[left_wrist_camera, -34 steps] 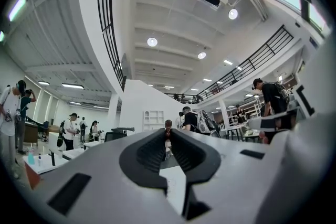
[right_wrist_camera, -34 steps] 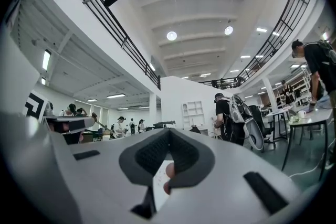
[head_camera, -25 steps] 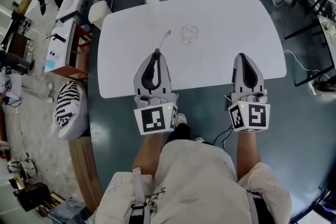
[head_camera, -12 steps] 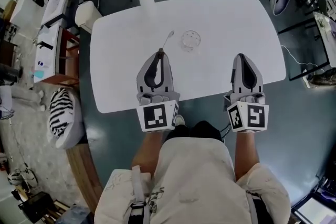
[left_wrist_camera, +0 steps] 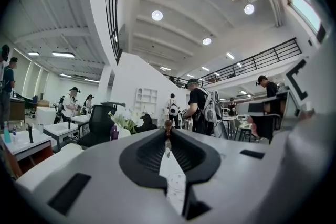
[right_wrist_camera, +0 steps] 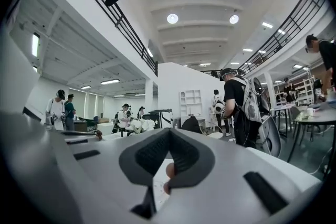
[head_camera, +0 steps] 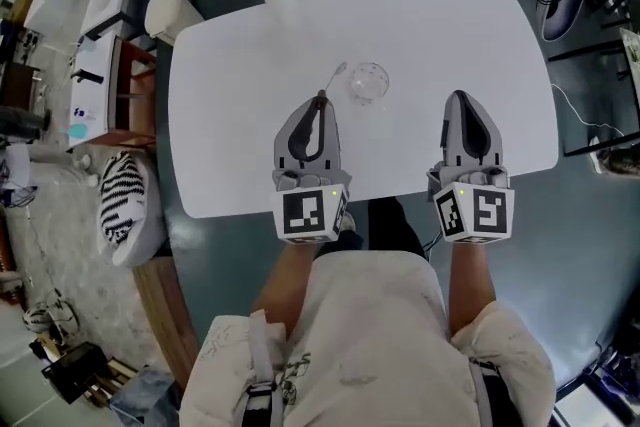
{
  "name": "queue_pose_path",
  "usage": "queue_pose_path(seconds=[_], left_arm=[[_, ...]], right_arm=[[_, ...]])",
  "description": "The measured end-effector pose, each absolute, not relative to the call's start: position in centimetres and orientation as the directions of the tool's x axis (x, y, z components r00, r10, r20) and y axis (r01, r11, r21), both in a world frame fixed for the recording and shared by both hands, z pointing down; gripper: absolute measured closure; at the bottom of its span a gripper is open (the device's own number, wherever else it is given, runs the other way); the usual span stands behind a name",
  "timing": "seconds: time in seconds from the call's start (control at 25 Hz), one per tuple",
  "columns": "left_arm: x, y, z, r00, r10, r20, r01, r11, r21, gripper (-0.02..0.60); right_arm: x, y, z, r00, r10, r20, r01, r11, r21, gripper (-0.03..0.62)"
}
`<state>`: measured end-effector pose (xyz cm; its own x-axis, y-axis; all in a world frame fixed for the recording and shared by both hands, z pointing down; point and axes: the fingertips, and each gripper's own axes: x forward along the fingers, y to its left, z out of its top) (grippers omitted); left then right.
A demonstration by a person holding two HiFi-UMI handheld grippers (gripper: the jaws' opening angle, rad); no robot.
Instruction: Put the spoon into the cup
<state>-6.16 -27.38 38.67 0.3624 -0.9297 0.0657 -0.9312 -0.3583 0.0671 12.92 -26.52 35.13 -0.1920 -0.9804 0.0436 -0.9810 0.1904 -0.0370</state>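
**Head view:** L hand-held gripper (head_camera: 320, 99) is narrow, pinched on the spoon (head_camera: 335, 77) by its handle end. The bowl sticks out fwd over the worktop (head_camera: 230, 115), just left of the cup (head_camera: 367, 82), not in it. R hand-held gripper (head_camera: 459, 97) is closed and empty, well apart from the cup.
- Risks, my read: the grip is at the very end of the handle, so the spoon may pivot or slip when tilted.
- A sideways swing could knock the clear cup over, w/ nothing steadying it.
- Hard to see: the cup is clear glass on white, so its rim is faint. Can't tell if the bowl touches the worktop.

**L gripper view:** tips are nearly together w/ a thin sliver between, prob. the spoon. The bowl is hidden behind the tips. A cup-like shape shows thru the lower gap, unsure.

**R gripper view:** tips meet w/ nothing between. Spoon and cup aren't in sight.
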Motion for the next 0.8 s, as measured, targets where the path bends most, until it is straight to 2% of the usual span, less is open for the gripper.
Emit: queue_pose_path(seconds=[0.8], left_arm=[[-0.1,-33.9,52.7,0.308,-0.871,0.383,-0.945,-0.232,0.232,0.548]], right_arm=[[16.8,-37.7,43.0,-0.350,-0.924,0.154,-0.933,0.330,-0.144,0.606]])
